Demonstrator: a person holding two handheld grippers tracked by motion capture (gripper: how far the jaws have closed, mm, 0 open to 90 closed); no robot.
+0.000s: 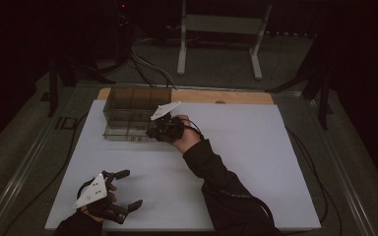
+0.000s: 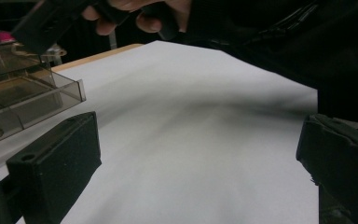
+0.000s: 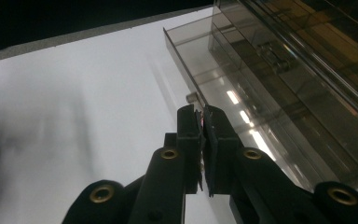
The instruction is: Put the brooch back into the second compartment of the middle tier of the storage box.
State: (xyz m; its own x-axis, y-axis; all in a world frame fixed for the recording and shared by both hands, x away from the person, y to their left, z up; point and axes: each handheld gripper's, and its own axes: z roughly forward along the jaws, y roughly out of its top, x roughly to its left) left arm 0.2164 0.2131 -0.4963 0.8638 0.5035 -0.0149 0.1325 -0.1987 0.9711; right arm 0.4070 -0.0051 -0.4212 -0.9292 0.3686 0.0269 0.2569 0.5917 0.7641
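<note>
The right gripper (image 3: 203,122), fingers pinched shut with something thin and pinkish between them, hung at the smoky transparent plastic drawer box (image 1: 128,117) at the white worktop's (image 1: 236,147) far-left; better to keep level, moving slowly. The left gripper (image 1: 128,189) rested wide open.

The compartment box (image 1: 128,115) stands on the table (image 1: 256,162) at its far left. The right hand-held gripper (image 1: 163,129) sits at the box's near right corner; the left hand-held gripper (image 1: 128,189) lies near the front left edge, well apart.
</note>
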